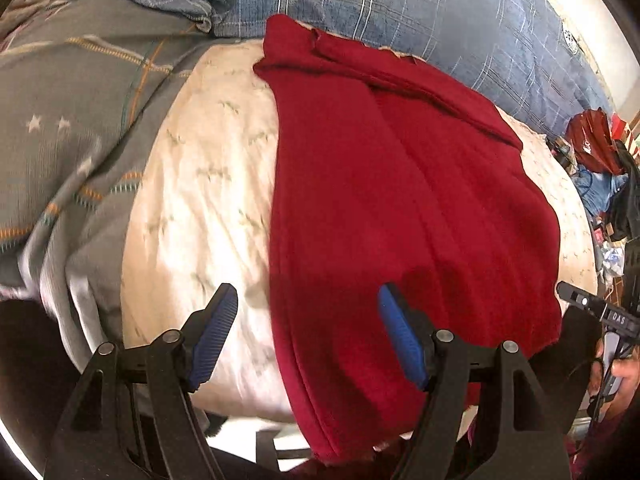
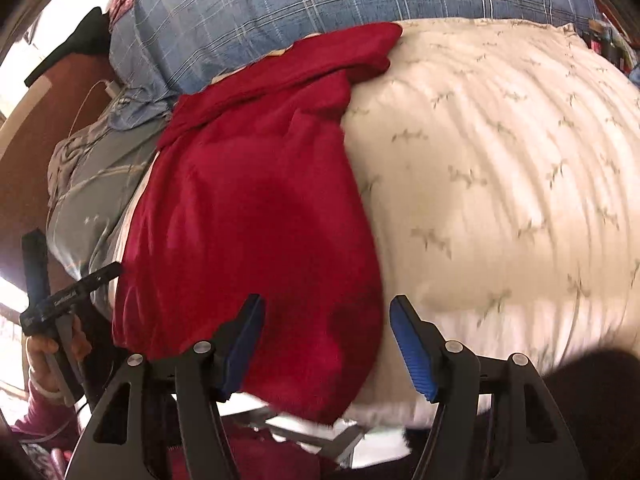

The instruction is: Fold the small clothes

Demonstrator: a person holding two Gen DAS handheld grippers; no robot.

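A dark red knit garment (image 1: 400, 200) lies spread lengthwise on a cream quilt (image 1: 200, 200), its near end hanging over the bed's front edge. My left gripper (image 1: 308, 300) is open and empty, held above the garment's near left edge. In the right wrist view the red garment (image 2: 248, 208) lies at the left on the cream quilt (image 2: 500, 180). My right gripper (image 2: 326, 308) is open and empty above the garment's near right edge. Each gripper's far end shows at the edge of the other's view.
A blue plaid pillow (image 1: 440, 12) lies behind the garment. A grey patterned blanket (image 1: 72, 120) is at the left. Red and blue clutter (image 1: 596, 160) sits beyond the bed at the right. A wooden headboard (image 2: 36, 132) is at the left of the right wrist view.
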